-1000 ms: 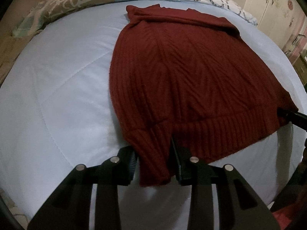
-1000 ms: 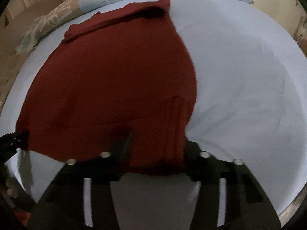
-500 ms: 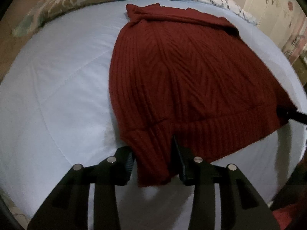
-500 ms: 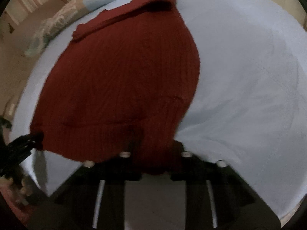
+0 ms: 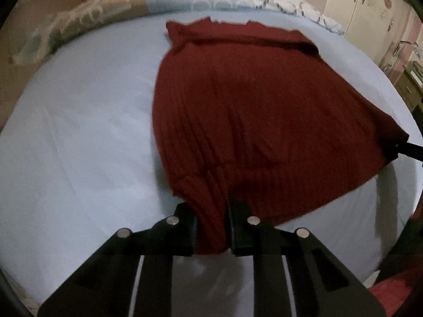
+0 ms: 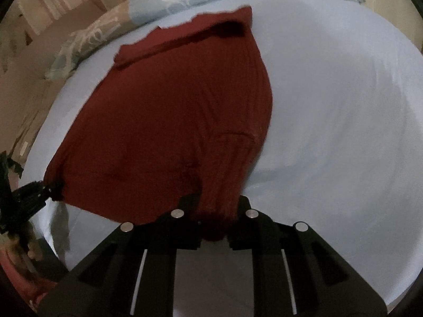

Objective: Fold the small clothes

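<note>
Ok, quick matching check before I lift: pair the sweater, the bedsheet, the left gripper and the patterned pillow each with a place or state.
Things:
1. sweater
2. bedsheet
3. left gripper
4. patterned pillow

Places or states:
A. pale blue, under everything
B. at the far edge of the bed
C. dark red, spread flat
D. shut on the near hem corner

Pairs: 1-C, 2-A, 3-D, 4-B. The left gripper's jaws have just been closing, with the knit between them.
</note>
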### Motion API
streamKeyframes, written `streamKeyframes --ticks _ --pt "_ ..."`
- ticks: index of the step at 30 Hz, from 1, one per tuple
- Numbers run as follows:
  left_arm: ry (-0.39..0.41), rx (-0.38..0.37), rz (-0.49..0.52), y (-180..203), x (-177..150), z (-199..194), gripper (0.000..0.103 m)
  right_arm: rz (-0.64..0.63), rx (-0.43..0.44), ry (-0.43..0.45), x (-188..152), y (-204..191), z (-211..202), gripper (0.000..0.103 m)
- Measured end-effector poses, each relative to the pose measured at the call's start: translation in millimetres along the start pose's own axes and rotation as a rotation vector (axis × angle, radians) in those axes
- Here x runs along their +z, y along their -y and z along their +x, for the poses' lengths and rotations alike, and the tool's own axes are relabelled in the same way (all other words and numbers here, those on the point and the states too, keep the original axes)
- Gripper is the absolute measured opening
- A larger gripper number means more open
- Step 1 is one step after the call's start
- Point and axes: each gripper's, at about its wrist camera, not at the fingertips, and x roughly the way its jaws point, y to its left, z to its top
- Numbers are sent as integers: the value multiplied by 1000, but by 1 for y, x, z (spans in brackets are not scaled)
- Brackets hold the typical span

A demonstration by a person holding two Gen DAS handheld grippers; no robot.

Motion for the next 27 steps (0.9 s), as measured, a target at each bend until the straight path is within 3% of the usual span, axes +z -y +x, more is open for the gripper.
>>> streamKeyframes --ticks 8,15,21,27 --pt "139 52 19 2 19 -28 16 -89 -3 128 14 -19 -28 13" --pt "116 34 10 3 -2 -27 16 -90 1 115 6 -15 -30 13" --pt "149 47 17 10 -17 -44 16 -115 -8 134 -8 -20 -44 13" --pt "171 94 40 10 3 -40 16 -152 -43 174 6 -22 -43 13"
